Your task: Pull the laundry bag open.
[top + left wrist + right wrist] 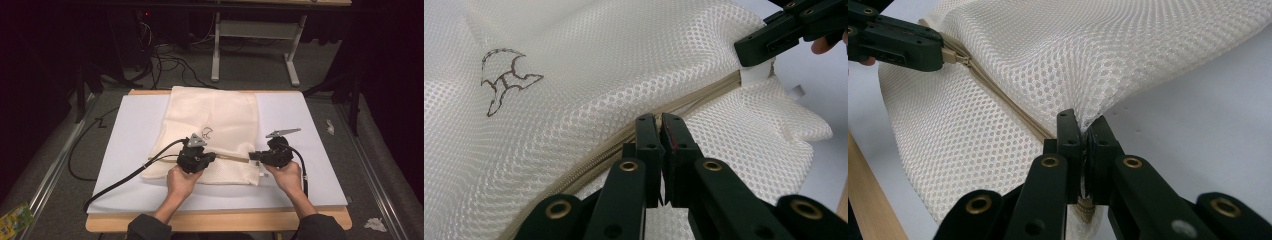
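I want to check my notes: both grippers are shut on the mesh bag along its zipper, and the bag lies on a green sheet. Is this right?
Not quite: the sheet is white, not green, as the high view shows. The rest holds: the left gripper and the right gripper are both shut on the mesh bag along its zipper.
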{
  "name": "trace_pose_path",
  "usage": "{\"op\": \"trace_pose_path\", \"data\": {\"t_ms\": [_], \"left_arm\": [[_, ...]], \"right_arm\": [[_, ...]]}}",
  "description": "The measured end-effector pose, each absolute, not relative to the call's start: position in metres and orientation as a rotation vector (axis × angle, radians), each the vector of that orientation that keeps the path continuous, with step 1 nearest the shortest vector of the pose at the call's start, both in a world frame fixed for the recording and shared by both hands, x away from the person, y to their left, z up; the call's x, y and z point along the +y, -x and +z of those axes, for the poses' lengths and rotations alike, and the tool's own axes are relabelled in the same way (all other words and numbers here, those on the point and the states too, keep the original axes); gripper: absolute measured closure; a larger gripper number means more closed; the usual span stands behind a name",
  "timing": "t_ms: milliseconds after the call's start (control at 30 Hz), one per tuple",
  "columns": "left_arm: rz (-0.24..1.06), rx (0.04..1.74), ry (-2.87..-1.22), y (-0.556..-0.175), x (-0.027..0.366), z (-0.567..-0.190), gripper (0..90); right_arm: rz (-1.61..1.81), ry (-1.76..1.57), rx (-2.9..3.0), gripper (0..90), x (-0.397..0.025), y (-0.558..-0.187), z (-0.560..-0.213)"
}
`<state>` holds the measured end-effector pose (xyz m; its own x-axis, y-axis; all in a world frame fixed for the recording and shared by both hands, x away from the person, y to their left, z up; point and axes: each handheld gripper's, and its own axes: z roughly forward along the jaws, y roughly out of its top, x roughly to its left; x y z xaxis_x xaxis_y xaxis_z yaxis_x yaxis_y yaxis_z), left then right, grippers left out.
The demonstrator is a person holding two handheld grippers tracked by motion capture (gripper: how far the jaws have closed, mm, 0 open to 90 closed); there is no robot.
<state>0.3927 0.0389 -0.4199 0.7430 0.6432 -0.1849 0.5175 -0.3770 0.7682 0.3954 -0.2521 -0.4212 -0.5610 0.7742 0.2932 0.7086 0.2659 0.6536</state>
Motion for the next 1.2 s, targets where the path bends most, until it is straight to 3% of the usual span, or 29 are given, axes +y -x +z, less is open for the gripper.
{"op": "trace_pose_path", "data": {"t_ms": [1200], "left_arm": [[0.200, 0.909, -1.998, -0.392, 0.061, -0.413, 87.6]], "right_arm": [[1.153, -1.444, 2.391, 88.6, -0.256, -0.393, -0.415]]}}
